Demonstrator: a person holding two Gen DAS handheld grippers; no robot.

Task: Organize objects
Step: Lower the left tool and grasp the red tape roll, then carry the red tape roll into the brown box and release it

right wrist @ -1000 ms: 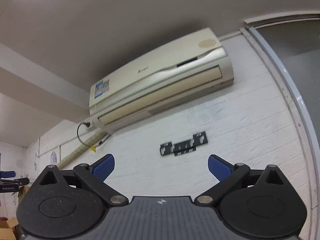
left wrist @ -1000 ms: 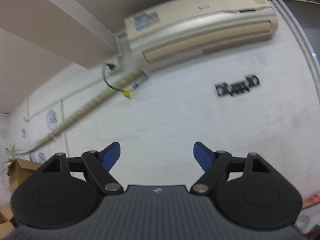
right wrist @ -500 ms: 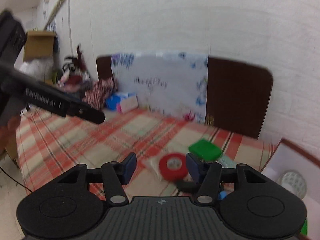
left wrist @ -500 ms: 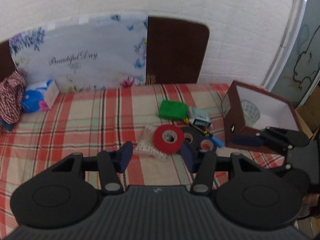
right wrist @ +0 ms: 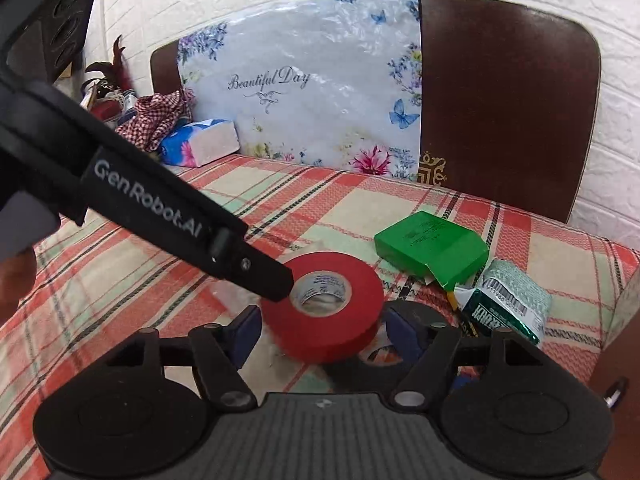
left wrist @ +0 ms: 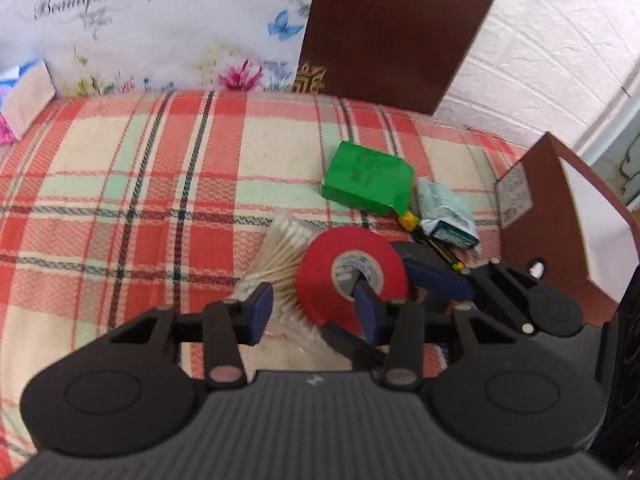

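— Where is the red tape roll (left wrist: 352,276) found?

— It is seen on the plaid bed cover (left wrist: 120,184), between the fingers of the right gripper (right wrist: 320,330), which are spread and opening; no pad is seen pressing it.

— And the left gripper (left wrist: 316,308)?

— Its fingers are closing. One finger (left wrist: 366,306) is poked at the roll's core, the other is set over the cotton swabs (left wrist: 280,264); a real pinch cannot be confirmed. Beyond the fingertips a green box (left wrist: 366,178) is lain, and to their right a brown box (left wrist: 560,216) is stood.
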